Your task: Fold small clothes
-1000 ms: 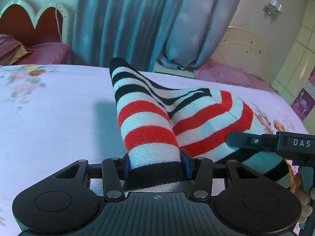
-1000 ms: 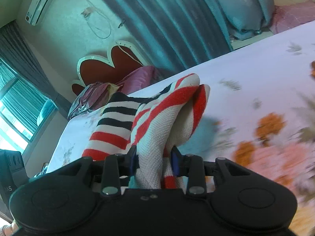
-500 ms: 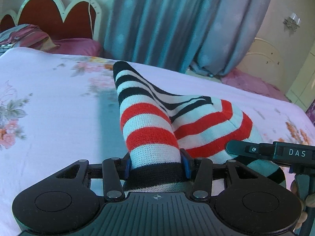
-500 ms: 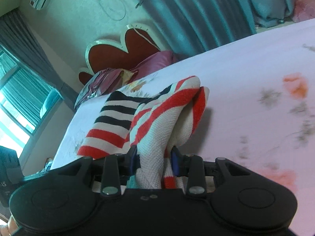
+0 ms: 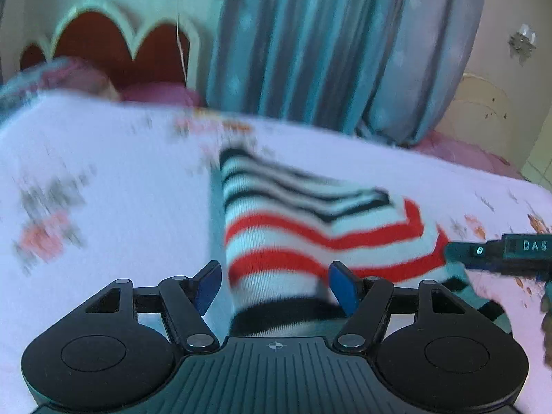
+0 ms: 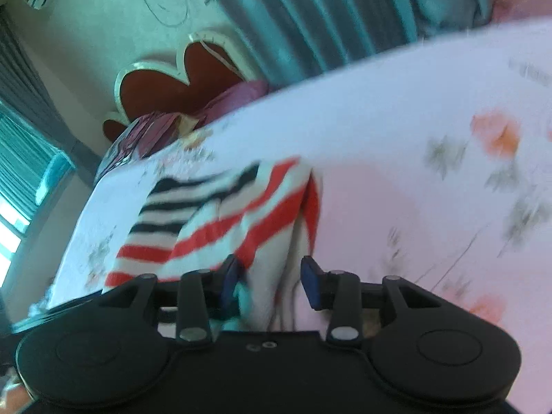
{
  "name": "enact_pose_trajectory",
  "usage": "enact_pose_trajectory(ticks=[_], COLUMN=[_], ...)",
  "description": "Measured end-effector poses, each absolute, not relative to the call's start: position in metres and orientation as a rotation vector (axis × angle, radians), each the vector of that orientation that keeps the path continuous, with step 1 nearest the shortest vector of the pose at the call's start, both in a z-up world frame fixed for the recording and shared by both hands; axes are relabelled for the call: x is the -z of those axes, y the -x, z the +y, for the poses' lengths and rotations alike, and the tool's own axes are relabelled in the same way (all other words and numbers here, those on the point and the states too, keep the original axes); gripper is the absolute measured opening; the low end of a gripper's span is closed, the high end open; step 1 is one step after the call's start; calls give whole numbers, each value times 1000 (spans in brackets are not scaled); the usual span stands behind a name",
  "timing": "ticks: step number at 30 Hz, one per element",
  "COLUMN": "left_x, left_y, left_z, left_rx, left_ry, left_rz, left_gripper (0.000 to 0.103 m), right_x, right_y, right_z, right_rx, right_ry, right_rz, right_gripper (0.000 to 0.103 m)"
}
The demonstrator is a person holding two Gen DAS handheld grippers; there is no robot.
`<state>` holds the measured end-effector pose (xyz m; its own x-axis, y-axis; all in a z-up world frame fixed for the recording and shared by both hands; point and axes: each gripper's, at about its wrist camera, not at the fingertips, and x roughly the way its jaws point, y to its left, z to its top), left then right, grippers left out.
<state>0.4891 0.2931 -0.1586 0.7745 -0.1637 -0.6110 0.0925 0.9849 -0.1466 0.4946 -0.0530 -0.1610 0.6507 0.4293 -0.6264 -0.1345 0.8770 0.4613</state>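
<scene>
Garment (image 5: 310, 234) on bed (image 5: 103, 189); left gripper (image 5: 274, 284) opening, right gripper (image 6: 269, 281) opening, pads off cloth.

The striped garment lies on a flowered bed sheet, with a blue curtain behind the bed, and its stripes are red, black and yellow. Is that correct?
Not quite. In the left wrist view the striped garment has red, black and white stripes, no yellow. The flowered bed sheet and the blue curtain behind the bed are as you say.
</scene>
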Motion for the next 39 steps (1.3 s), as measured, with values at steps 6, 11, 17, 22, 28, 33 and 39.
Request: enact_pose_trajectory(ticks=[6, 11, 17, 22, 28, 33, 39], left_x=[144, 172, 187, 165, 155, 168, 163], left_y=[-512, -549, -554, -520, -468, -444, -437], left_z=[284, 281, 290, 288, 285, 280, 280], left_rx=[151, 86, 75, 117, 175, 160, 162], left_ry=[118, 109, 205, 160, 108, 34, 34], left_rz=[649, 735, 784, 727, 732, 733, 753], left_gripper=[68, 68, 68, 68, 68, 69, 74], right_x=[128, 143, 174, 145, 128, 149, 157], right_y=[-511, -536, -548, -518, -458, -428, -425], right_z=[-23, 3, 4, 10, 20, 27, 29], right_rx=[-335, -323, -245, -283, -327, -283, -233], right_ry=[-246, -192, -139, -118, -84, -18, -31], right_rz=[706, 750, 824, 770, 729, 764, 783], right_gripper=[33, 30, 19, 24, 24, 22, 21])
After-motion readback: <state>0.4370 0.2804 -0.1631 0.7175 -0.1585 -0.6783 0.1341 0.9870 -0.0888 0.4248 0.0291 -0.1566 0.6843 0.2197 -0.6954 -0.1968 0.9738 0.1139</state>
